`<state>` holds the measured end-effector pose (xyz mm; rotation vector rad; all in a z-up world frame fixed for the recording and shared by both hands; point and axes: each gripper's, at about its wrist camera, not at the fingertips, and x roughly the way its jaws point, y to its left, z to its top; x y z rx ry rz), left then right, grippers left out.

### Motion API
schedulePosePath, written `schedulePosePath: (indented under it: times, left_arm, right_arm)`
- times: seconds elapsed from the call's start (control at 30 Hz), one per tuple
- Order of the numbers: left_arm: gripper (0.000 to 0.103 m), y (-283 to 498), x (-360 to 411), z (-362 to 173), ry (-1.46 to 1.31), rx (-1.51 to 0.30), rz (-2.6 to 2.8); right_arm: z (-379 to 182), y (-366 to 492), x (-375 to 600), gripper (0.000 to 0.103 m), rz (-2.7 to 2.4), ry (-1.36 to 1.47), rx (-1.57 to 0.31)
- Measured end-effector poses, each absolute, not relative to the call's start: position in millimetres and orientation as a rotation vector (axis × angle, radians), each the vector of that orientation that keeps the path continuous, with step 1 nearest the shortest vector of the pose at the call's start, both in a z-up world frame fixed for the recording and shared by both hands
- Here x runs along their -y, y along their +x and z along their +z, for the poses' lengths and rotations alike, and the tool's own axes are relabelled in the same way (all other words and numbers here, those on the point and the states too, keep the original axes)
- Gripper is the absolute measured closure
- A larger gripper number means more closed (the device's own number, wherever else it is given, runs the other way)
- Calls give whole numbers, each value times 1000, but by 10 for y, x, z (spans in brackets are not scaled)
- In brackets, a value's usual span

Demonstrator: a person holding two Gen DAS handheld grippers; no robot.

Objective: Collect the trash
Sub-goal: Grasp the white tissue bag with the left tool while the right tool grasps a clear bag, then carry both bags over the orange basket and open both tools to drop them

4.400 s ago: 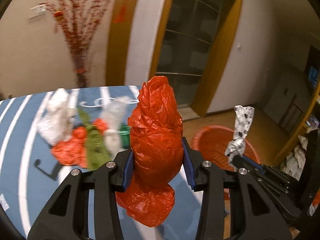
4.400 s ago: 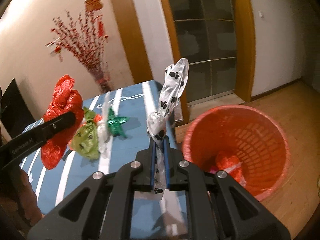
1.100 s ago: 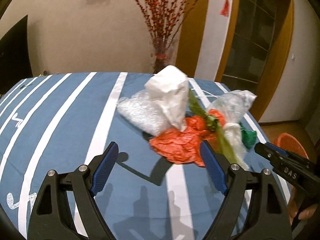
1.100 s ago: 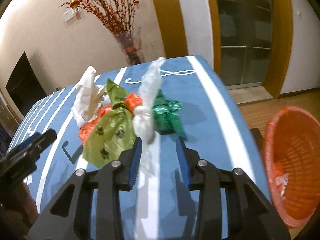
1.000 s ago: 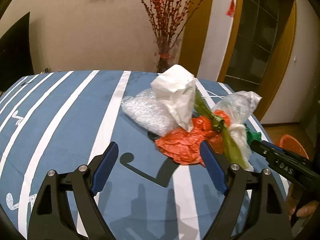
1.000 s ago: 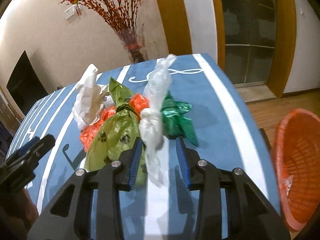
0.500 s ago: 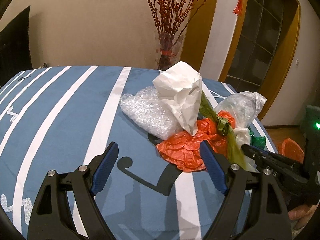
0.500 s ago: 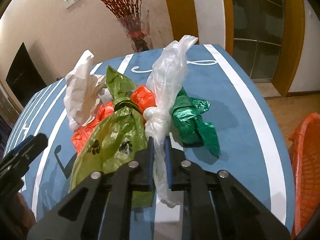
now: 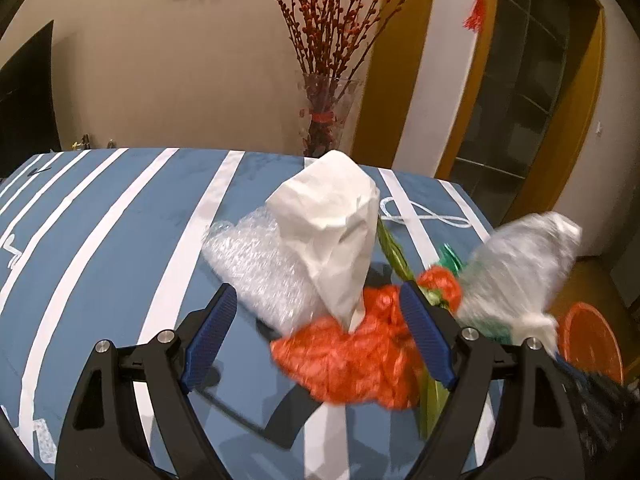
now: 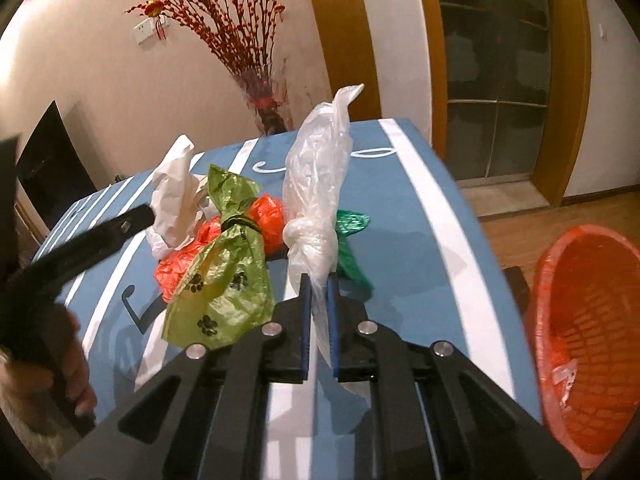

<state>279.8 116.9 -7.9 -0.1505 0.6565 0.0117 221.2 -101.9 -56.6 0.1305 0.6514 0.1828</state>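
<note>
Two grippers are at work: the right gripper (image 10: pixel 319 292) has its jaws clamped on a knotted clear plastic bag (image 10: pixel 316 184) — lifted, with the orange basket (image 10: pixel 580 344) off to its right. The left gripper (image 9: pixel 320 340) gapes wide and empty, white paper bag (image 9: pixel 332 232) and orange plastic (image 9: pixel 352 356) ahead between its jaws on the blue striped table (image 9: pixel 120 216).

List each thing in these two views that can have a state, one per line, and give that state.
Right gripper: fingers shut on the clear knotted bag.
Clear knotted bag: clamped below its knot, upright.
Left gripper: fingers open, holding nothing.
Green paw-print bag: tied, lying on the table.
Orange bag: crumpled flat on the table.
White paper bag: crumpled, standing up.
Orange basket: on the floor, tilted, some trash inside.
</note>
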Motion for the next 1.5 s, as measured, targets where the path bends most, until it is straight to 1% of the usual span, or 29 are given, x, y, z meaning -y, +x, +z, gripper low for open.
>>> schedulePosePath:
  times: [0.27,0.33,0.37,0.43,0.47,0.5,0.63,0.8,1.13,1.5]
  left_arm:
    - [22,3173,-1046,-195,-70,-703,98]
    - [35,3220,-1044,-221,-57,-713,111]
    - [40,3231,-1050,-228,-59,-717,107]
    - [59,3227,-1063,-246,-62,-724,91]
    - [62,3224,-1067,-249,-63,-724,82]
    - [69,3213,-1069,-250,-64,-723,68]
    - [80,3136,-1072,-215,-65,-690,34]
    - [86,3004,-1109,-113,-83,-646,-5]
    - [86,2708,-1088,180,-115,-591,-78]
    - [86,2307,-603,477,-99,-539,-228]
  right_arm:
    - [-594,2211,1149,94,159,141,-658]
    - [-609,2210,1182,94,155,148,-661]
    - [-613,2218,1181,94,153,149,-662]
    - [-624,2212,1198,94,150,152,-665]
    - [-620,2182,1209,94,149,153,-666]
    - [-625,2184,1211,94,148,155,-667]
    - [-618,2158,1212,94,146,159,-665]
    - [-585,2133,1233,94,139,165,-656]
    - [-459,1959,1316,94,128,178,-615]
    - [-235,1604,1602,94,77,204,-541]
